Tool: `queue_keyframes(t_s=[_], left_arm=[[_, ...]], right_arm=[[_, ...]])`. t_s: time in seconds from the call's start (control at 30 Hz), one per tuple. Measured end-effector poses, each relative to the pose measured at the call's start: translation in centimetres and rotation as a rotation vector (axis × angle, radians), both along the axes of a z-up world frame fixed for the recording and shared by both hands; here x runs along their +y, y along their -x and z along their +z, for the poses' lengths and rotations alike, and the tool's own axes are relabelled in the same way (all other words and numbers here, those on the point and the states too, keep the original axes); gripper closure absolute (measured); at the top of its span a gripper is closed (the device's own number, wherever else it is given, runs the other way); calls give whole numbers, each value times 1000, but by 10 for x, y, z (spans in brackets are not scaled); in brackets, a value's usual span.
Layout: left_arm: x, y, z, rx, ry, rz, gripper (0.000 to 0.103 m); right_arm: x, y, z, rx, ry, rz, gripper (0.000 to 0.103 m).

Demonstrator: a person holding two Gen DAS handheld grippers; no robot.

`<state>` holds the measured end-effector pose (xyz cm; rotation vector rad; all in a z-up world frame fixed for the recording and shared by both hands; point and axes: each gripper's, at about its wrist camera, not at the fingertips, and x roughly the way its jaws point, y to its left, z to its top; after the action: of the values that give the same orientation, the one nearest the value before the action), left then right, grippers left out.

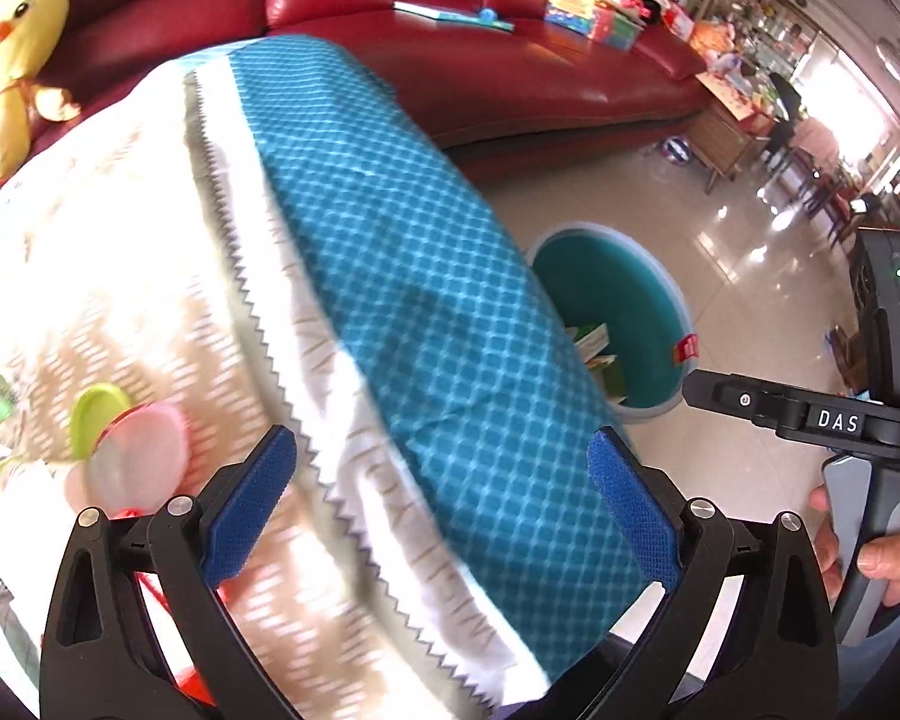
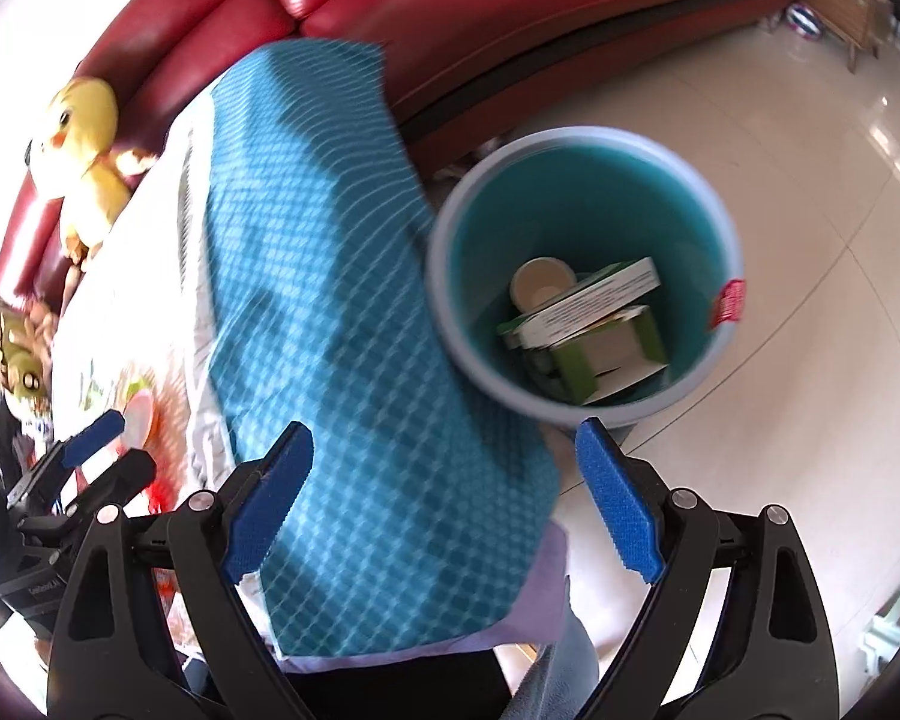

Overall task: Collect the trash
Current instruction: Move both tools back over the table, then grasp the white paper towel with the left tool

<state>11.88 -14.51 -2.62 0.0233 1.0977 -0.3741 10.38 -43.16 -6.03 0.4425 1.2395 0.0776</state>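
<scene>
Left wrist view first: behind everything runs the red sofa [image 1: 510,60], with a yellow duck plush [image 1: 21,48] at its left end and books and toy boxes along its seat. In front of it the table, draped in a teal checked cloth [image 1: 402,276] with a white patterned band, fills most of my sight. On the tiled floor just beside the table's right edge stands the teal bin [image 2: 582,276], grey-rimmed, with a red sticker on its lip. From the right wrist view I look straight down into it: cardboard boxes [image 2: 594,324] and a pale round cup [image 2: 540,288] already lie inside. On the tabletop, near my left finger, are green and pink plastic lids [image 1: 132,438], blurred. My left gripper [image 1: 444,510] has its jaws wide apart, holding nothing. My right gripper [image 2: 444,504] is likewise spread and empty, hovering over the table's edge beside the bin.
</scene>
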Motion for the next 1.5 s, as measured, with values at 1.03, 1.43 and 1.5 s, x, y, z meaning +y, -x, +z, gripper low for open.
queue_keyframes(t_s=[1.03, 1.43, 1.5], left_arm=[[216, 54, -46, 49, -64, 353, 5], [182, 43, -64, 58, -100, 311, 17], [180, 43, -61, 44, -116, 316, 32]], right_arm=[[184, 23, -26, 66, -16, 285, 18], [177, 14, -36, 87, -48, 261, 18], [175, 14, -37, 89, -53, 259, 18]])
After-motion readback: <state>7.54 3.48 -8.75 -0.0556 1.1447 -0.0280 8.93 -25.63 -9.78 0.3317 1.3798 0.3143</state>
